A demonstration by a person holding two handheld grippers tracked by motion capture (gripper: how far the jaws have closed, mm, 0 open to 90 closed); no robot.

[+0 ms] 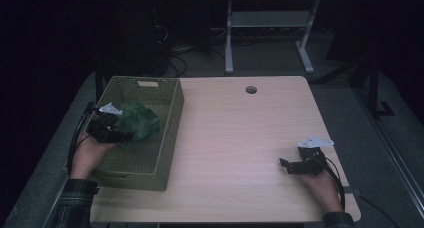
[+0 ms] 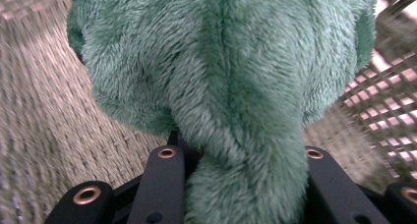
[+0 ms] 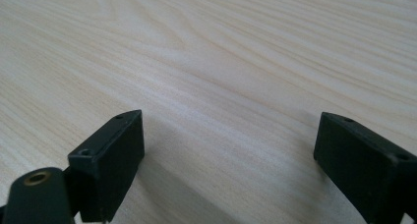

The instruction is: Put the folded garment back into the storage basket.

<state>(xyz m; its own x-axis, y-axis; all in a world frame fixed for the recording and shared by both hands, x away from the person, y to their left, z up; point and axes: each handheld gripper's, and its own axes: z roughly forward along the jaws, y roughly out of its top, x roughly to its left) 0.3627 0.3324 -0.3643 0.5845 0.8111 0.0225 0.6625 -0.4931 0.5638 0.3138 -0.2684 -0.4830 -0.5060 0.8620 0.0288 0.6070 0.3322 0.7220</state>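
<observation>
Pinching a green plush toy (image 2: 221, 86) in the left gripper (image 1: 112, 130) above the woven basket (image 1: 170, 123), right gripper (image 1: 292, 167) spread and idle over the table (image 1: 235, 138); risks snagging fur on the pads or catching the toy on the rim if released carelessly.

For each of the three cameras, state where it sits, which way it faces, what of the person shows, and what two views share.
High view: above the table's near edge, facing forward and down; both forearms, left gripper, right gripper.
Left gripper view: along its jaws, shut on the fuzzy green plush toy.
Right gripper view: along open jaws over the pale wooden table.
Shared: toy, woven green basket.
</observation>
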